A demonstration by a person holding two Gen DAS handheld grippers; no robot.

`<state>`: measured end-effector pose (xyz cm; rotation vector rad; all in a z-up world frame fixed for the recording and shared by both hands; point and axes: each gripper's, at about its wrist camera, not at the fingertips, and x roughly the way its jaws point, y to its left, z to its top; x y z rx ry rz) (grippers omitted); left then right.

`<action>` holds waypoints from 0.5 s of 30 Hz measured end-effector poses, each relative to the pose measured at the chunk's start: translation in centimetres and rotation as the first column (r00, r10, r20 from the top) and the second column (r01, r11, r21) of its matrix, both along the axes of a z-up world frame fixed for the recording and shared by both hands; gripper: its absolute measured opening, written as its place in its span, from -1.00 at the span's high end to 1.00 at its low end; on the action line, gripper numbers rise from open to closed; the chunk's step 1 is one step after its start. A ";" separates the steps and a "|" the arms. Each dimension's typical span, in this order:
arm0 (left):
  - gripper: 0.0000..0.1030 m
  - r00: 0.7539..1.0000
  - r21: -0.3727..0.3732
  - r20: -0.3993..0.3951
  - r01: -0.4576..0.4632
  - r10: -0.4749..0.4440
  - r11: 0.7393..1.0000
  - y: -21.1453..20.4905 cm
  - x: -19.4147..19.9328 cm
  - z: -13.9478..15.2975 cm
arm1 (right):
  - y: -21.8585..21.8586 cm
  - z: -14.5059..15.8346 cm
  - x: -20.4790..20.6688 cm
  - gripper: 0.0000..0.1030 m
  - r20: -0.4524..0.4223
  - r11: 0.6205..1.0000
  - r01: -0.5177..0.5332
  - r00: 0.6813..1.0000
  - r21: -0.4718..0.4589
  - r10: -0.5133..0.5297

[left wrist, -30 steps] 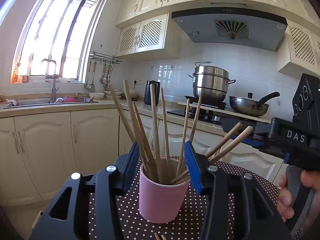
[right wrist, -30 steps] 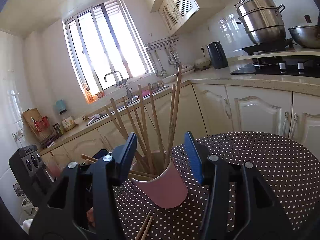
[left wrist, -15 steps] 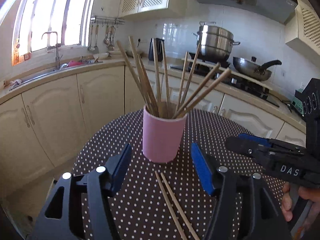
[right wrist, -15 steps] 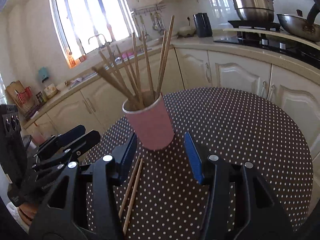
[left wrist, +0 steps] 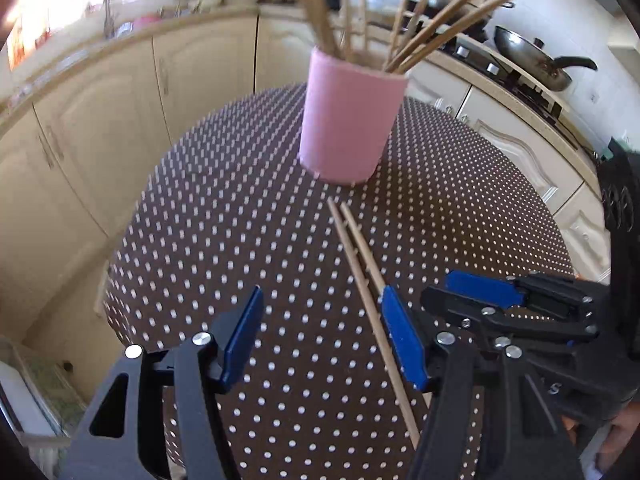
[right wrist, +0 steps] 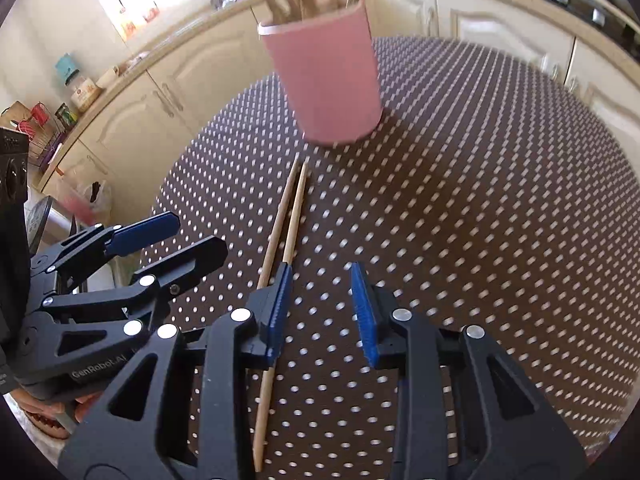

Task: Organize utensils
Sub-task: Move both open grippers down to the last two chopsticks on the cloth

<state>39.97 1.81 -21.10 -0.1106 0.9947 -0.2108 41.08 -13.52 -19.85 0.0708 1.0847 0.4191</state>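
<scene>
- The left gripper (left wrist: 322, 334) hangs tilted down over the dotted surface (left wrist: 224, 240); its blue fingers (left wrist: 240, 336) stand wide apart and grasp nothing.
- The right gripper (right wrist: 322, 312) is tilted down just beside it; its fingers (right wrist: 364, 312) have just been closing, yet a gap remains between them and only bare cloth shows there.
- Two loose chopsticks (left wrist: 360, 268) lie side by side on the surface, almost parallel and close together.
- In the left wrist view their near ends pass by the left gripper's right finger; in the right wrist view they (right wrist: 280, 232) run under the right gripper's left finger. Whether either finger touches them I cannot tell.
- Their far tips stop just short of the pink cup (left wrist: 348, 120).
- The cup (right wrist: 328, 80) stands upright on the surface, holding a spread bundle of chopsticks (left wrist: 436, 36).
- Beyond stand cream cabinets (left wrist: 200, 72) and, to the right, a pan (left wrist: 536, 64) on the stove.
</scene>
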 end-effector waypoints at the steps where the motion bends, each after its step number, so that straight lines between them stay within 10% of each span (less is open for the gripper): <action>1: -0.19 1.000 -0.019 -0.016 -0.009 0.009 1.000 0.4 0.1 -0.3 | 0.5 -0.2 -0.1 0.40 -0.006 1.000 -0.003 1.000 -0.009 0.003; 15: -0.19 0.998 0.000 -0.024 -0.052 0.052 0.999 2.8 -0.1 -1.1 | 5.3 -0.9 1.0 0.59 -0.031 0.992 -0.044 0.999 -0.122 0.041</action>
